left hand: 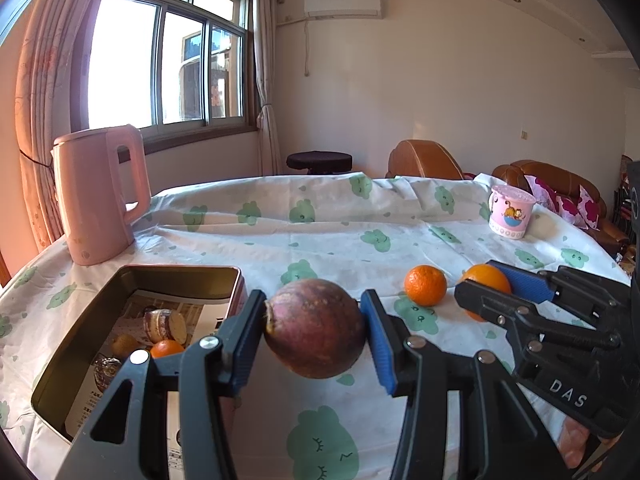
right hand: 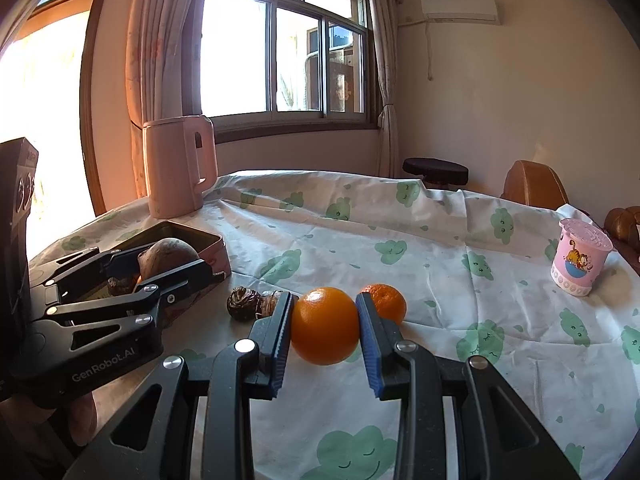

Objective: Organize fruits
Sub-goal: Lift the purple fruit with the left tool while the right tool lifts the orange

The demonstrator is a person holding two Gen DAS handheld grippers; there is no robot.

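Left gripper [left hand: 316,334], centre of its own view, is clamped on a brownish-purple fruit [left hand: 316,328], held above the cloth just right of the open tin [left hand: 52,364] at lower left. Right gripper [right hand: 325,326] grips an orange [right hand: 325,330]; a smaller tangerine [right hand: 386,304] sits just behind it.

Risks, imo: round fruit w/ small pad contact could roll out if tilted. The two grippers are near each other, so both heading for the tin at once could collide. Two dark fruits [right hand: 256,303] left-centre are still out.
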